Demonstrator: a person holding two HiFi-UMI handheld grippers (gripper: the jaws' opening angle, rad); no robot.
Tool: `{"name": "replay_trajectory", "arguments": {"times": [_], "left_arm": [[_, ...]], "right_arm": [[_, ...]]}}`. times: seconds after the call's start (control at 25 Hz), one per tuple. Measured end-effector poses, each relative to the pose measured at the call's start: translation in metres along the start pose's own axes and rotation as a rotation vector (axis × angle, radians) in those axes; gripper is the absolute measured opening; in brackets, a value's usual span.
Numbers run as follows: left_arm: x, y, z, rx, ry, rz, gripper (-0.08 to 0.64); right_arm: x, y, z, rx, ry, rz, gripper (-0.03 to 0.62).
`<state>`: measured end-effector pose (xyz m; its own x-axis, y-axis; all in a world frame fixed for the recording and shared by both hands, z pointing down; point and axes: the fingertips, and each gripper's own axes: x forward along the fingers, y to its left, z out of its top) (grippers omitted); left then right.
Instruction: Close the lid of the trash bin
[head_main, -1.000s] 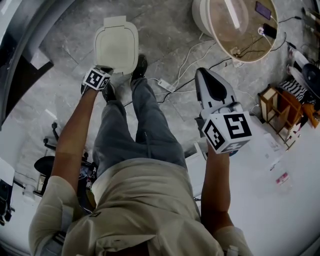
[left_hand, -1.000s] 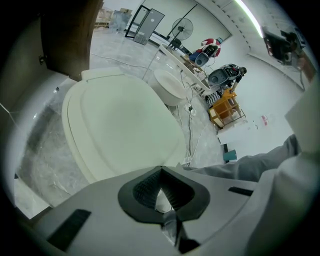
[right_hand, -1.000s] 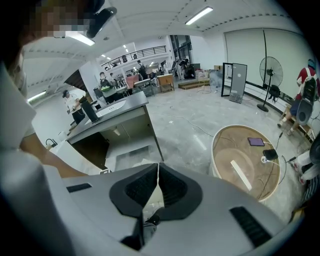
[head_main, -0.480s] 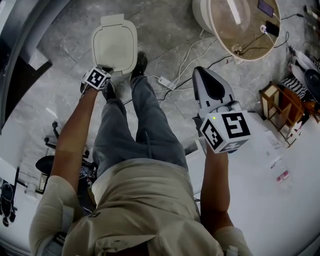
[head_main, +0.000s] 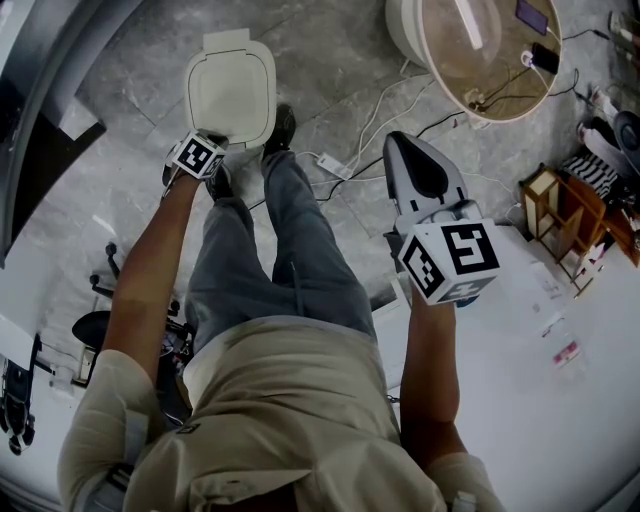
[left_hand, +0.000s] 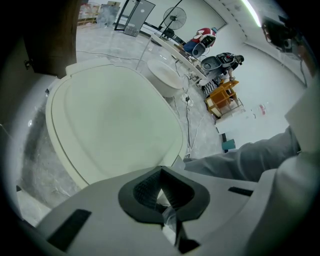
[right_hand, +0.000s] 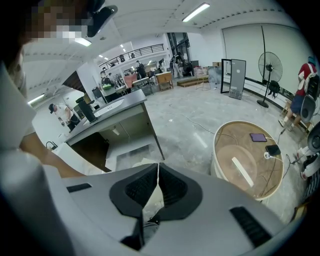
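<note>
The trash bin (head_main: 230, 92) stands on the grey floor at the upper left of the head view, and its cream lid (left_hand: 112, 120) lies flat over it. My left gripper (head_main: 212, 140) hovers just at the bin's near edge, its jaws shut with nothing between them. In the left gripper view the lid fills the space just past the jaw tips (left_hand: 160, 171). My right gripper (head_main: 400, 142) is held up in the air to the right, far from the bin, also shut and empty. The person's black shoe (head_main: 281, 128) sits beside the bin.
A round wooden-topped table (head_main: 485, 50) with a phone and cables stands at the upper right. A power strip and white cords (head_main: 330, 168) lie on the floor between the legs and that table. A wooden rack (head_main: 560, 215) is at the right, a dark desk (right_hand: 112, 117) at the left.
Almost nothing differs: both grippers hold their places, with only a slight sideways drift of the whole view.
</note>
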<state>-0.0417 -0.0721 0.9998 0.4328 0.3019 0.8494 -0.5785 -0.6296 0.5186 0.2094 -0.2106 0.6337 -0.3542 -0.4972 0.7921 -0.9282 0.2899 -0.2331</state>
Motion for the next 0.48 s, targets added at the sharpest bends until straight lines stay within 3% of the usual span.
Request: {"name": "replay_trajectory", "arguments": {"times": [0.28,0.48], "left_arm": [[-0.004,-0.001,0.000,-0.009,0.024,0.021,0.014],[-0.029,-0.007,0.009,0.029,0.000,0.036,0.014]], "right_arm": [[-0.012,0.005,0.006,-0.004,-0.021,-0.003,0.026],[-0.026,0.015,0.016,-0.005,-0.054,0.000,0.026]]}}
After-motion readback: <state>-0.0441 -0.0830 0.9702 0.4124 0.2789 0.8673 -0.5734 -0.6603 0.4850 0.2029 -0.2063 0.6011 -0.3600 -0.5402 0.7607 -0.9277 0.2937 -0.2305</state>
